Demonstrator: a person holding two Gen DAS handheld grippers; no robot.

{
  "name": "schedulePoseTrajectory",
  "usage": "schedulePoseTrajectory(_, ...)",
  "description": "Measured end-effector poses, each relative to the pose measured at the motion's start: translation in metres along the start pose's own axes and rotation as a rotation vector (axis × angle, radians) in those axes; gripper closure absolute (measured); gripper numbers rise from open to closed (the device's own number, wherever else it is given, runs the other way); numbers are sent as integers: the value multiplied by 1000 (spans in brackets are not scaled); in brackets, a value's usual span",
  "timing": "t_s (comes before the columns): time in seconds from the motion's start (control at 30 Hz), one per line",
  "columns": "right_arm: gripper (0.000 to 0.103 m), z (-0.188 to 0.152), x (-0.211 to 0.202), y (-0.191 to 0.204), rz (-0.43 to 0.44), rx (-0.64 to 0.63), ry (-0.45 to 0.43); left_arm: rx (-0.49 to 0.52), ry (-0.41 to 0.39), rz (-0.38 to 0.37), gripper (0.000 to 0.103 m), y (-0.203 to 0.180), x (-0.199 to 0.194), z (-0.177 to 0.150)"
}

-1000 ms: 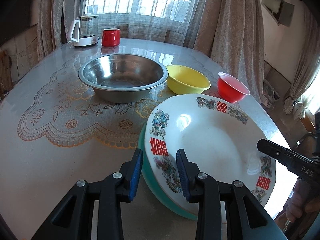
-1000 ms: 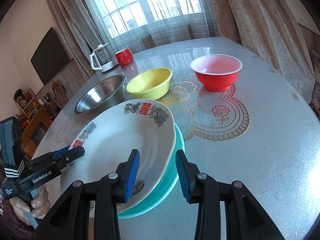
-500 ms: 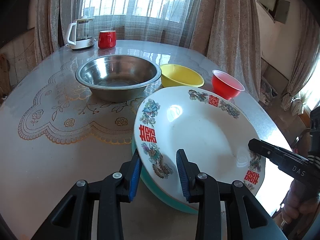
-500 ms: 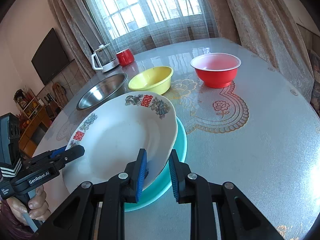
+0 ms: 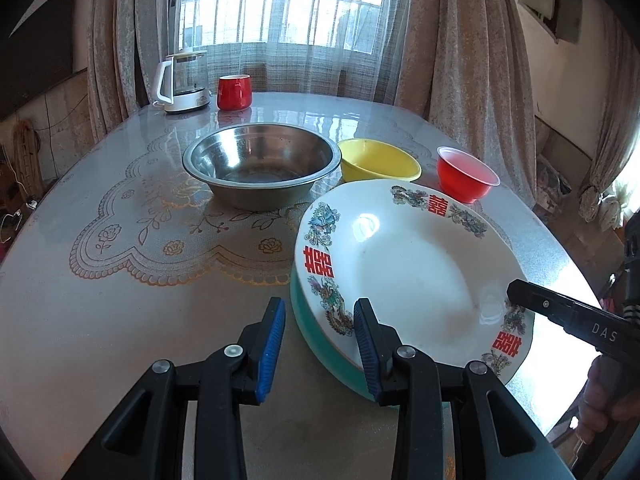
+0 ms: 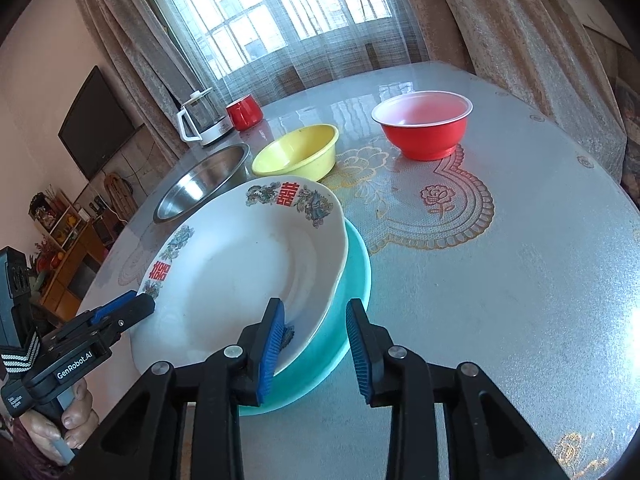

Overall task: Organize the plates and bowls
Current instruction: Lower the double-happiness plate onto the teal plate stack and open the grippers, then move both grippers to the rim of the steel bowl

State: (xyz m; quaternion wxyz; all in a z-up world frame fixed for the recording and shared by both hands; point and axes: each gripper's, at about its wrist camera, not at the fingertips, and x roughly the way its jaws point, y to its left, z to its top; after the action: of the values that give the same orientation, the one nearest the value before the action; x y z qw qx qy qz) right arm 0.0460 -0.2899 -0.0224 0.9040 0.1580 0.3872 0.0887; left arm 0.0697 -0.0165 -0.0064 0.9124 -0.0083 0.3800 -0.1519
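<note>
Two plates sit stacked, the white plate [image 5: 412, 264] lying tilted on the teal plate [image 6: 352, 280]. Your left gripper [image 5: 318, 344] is spread open, straddling the stack's near rim. Your right gripper [image 6: 314, 344] is open too, at the opposite rim. Beyond the stack stand the steel bowl [image 5: 260, 168], yellow bowl [image 5: 378, 164] and red bowl [image 6: 424, 124].
</note>
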Motion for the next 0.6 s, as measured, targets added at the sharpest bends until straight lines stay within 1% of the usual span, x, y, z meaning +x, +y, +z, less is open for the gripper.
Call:
schedulePoseTrajectory(0.17,65,0,-7,-1,-29,16,-15,-23,-11,16,65,7,-11,-4)
schedulePoseTrajectory(0.3,64,2,-17,-1,-47,37,-45,-36,-20,34,64,11,-19,-7)
schedulePoseTrajectory(0.43,64,5,-28,1,-44,50,-74,-46,-24,49,64,14,-25,-11)
schedulePoseTrajectory(0.6,64,5,-38,12,-29,29,-90,-80,-25,59,63,22,-32,-19)
